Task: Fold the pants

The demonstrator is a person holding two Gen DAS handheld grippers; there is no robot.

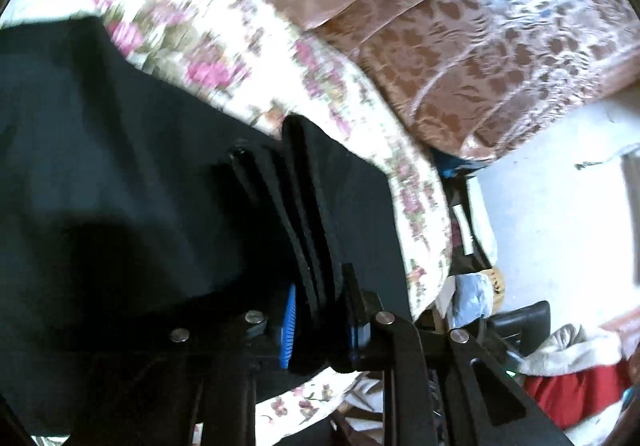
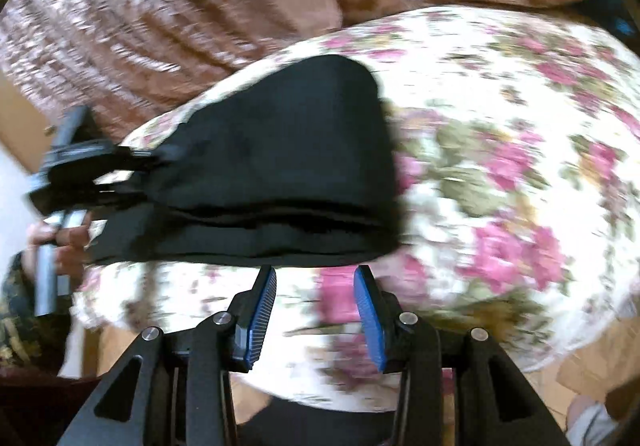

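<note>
two claws work a pair of black pants on a flower-print bed cover. the left claw (image 1: 320, 310) is clamped on a thick stack of folded black cloth, its blue pads (image 1: 289, 320) squeezing several layers at one end of the bundle; in the right wrist view the same claw (image 2: 154, 160) shows at the far left, biting the left end of the pants (image 2: 280, 166), with a hand (image 2: 60, 242) on its handle just below. the right claw (image 2: 316, 282) stands part open and holds nothing, its blue pads (image 2: 370, 320) apart over bare cover, just near of the bundle's near edge and not touching it.

the pants lie near the middle of the cover (image 2: 500, 166) as a compact, stacked bundle, layered edges showing along the near side, the far right end rounded. beyond the cover runs a brown patterned blanket (image 2: 140, 26); off the bed's right side, in the left wrist view, floor clutter includes red and white cloth (image 1: 568, 374).

by the look of it, the folding is well along: the legs appear already doubled over into several layers. what seems left is one last fold or a squaring-up of the bundle, then release by the left claw. both views are motion-blurred, so finer creases cannot be judged.
</note>
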